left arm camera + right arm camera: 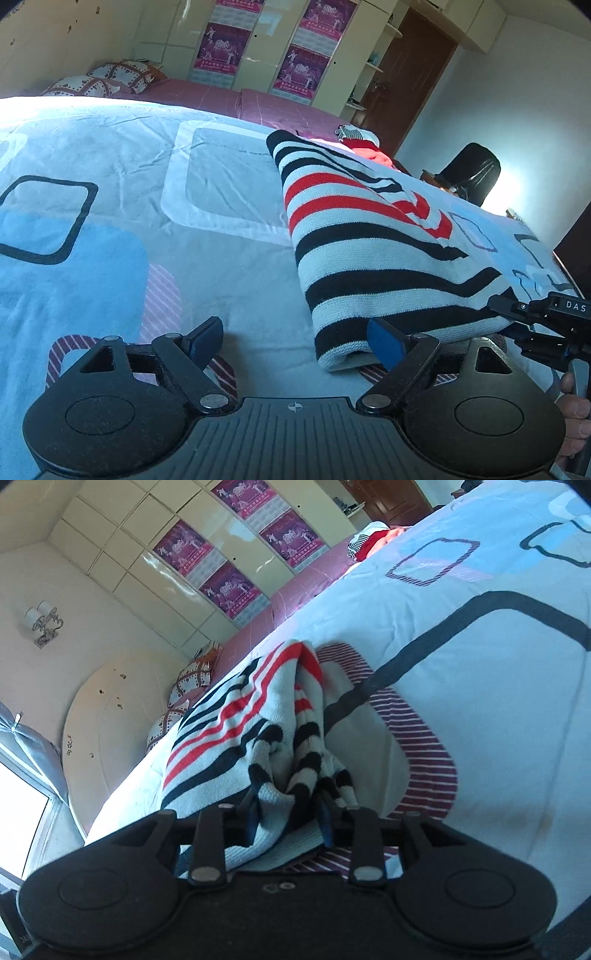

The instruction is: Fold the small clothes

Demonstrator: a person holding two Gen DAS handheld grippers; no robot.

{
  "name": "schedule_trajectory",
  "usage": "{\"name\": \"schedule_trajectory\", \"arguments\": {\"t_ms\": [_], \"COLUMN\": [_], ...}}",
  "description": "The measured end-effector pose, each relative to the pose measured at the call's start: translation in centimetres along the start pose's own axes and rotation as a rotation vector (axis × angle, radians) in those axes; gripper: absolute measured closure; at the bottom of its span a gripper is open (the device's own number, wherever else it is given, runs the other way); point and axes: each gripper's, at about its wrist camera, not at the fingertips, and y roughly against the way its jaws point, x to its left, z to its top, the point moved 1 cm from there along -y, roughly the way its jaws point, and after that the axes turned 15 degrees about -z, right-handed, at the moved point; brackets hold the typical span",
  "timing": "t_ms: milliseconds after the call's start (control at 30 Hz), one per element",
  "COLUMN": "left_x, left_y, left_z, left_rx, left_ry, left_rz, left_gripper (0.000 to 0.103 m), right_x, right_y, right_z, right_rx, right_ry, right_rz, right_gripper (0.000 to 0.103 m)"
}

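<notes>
The knitted sweater with black, white and red stripes (pixel 373 251) lies folded lengthwise on the pale blue patterned bed cover (pixel 110 155), its long axis running away from both tongs. The right tongs (pixel 288 819) are clenched on its bunched near corner. The left tongs (pixel 295 341) stand released just beside its near left edge, so I judge the left hand must go a little to the right to take that corner.

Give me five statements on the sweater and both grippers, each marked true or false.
1. The right gripper is clamped on the striped sweater. True.
2. The left gripper is shut on the sweater. False: its fingers stand wide apart, holding nothing.
3. The sweater lies on a bedspread. True.
4. The sweater is plain blue. False: it has black, red and white stripes.
5. A red garment lies beyond the sweater. True.
</notes>
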Motion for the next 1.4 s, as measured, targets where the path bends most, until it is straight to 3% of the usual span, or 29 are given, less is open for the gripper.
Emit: {"name": "schedule_trajectory", "arguments": {"t_ms": [100,233,267,367,500,633,700,833,900,1000,1067,1167,1333,1400], "left_x": [0.2,-0.3,-0.4,0.0,0.0,-0.2,-0.1,-0.4,-0.5,-1.1,-1.5,-1.1,-0.7,-0.6], "left_y": [-0.6,-0.3,0.0,0.0,-2.0,-4.5,-5.4,-5.8,-5.9,-5.2,-5.6,-6.8,-6.8,-6.8], "left_z": [-0.4,0.2,0.7,2.2,4.4,5.7,5.8,6.2,6.1,6.3,6.4,6.3,6.5,6.7], "left_rx": [0.002,-0.008,-0.026,-0.057,-0.068,-0.048,-0.031,-0.031,-0.03,-0.084,-0.071,-0.023,-0.006,0.007], "left_ry": [0.003,-0.011,-0.02,-0.011,-0.016,-0.008,0.003,-0.004,-0.007,-0.037,-0.063,-0.039,-0.039,-0.049], "left_rz": [0.002,0.009,0.009,0.0,-0.009,-0.008,-0.005,0.016,0.023,0.031,0.049,0.037,0.017,0.018], "left_gripper": [0.018,0.018,0.018,0.018,0.018,0.018,0.018,0.018,0.018,0.023,0.024,0.024,0.022,0.02], "right_x": [0.0,-1.2,-1.1,-0.2,2.1,3.5,3.5,4.8,5.4,6.1,5.7,3.9,3.3,3.3], "right_y": [-0.8,-0.8,0.0,1.3,-1.6,-5.3,-5.9,-6.0,-6.0,-5.1,-3.9,-6.9,-6.7,-6.7], "right_z": [-0.3,-0.2,0.1,1.7,4.2,5.5,5.8,5.8,5.7,5.7,6.2,6.2,6.7,6.9], "right_rx": [0.003,0.018,-0.021,-0.129,-0.093,-0.039,-0.056,-0.105,-0.128,-0.169,-0.211,-0.124,-0.091,-0.078], "right_ry": [0.045,-0.023,-0.019,0.043,0.158,0.24,0.245,0.379,0.431,0.513,0.488,0.456,0.391,0.389], "right_rz": [-0.041,-0.01,-0.012,0.002,-0.002,-0.073,-0.063,-0.089,-0.092,-0.071,-0.032,-0.104,-0.062,-0.061], "right_gripper": [0.088,0.082,0.072,0.071,0.07,0.066,0.07,0.071,0.087,0.091,0.092,0.092,0.089,0.075]}}
